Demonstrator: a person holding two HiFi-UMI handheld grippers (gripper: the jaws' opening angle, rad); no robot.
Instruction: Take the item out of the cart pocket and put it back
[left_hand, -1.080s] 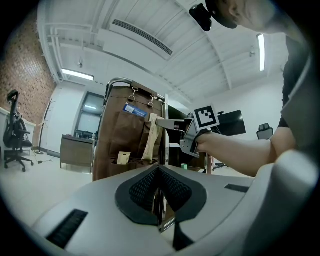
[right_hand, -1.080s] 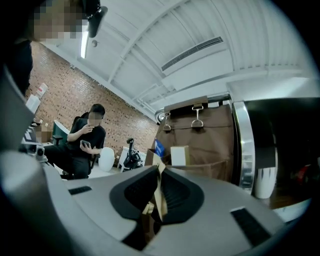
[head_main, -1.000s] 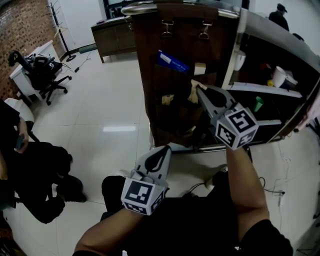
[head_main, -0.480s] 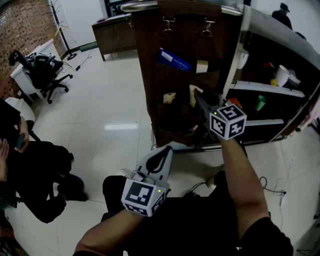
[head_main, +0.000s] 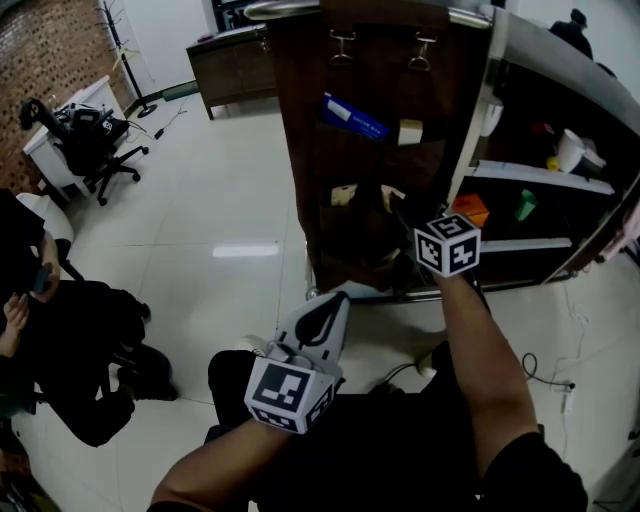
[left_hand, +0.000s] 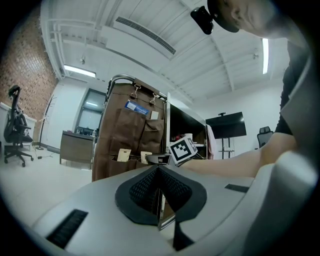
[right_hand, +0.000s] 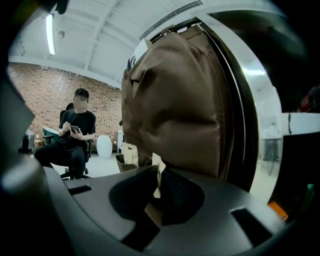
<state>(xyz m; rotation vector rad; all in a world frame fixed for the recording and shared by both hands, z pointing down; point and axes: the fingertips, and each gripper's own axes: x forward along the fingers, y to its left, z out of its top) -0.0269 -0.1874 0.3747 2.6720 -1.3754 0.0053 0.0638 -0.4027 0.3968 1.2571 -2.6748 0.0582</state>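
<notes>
Right gripper (head_main: 396, 206) is clamped on a thin cream card (right_hand: 158, 163), which is held upright at the mouth of a lower pocket (head_main: 362, 236) of the brown organiser (head_main: 300, 150) hung on the cart. It cannot be told whether the card's lower edge is already inside. Left gripper (left_hand: 158, 174) is held low, well apart from the cart, jaws pressed together on nothing

Risks as judged:
- card is pinched near one edge only, so it could be buckled or twisted out if it is pushed against the fabric lip
- pocket is soft and unsupported, so the mouth may be pushed shut
- neighbouring card (head_main: 343, 194) sits near, so the wrong pocket could be entered
</notes>
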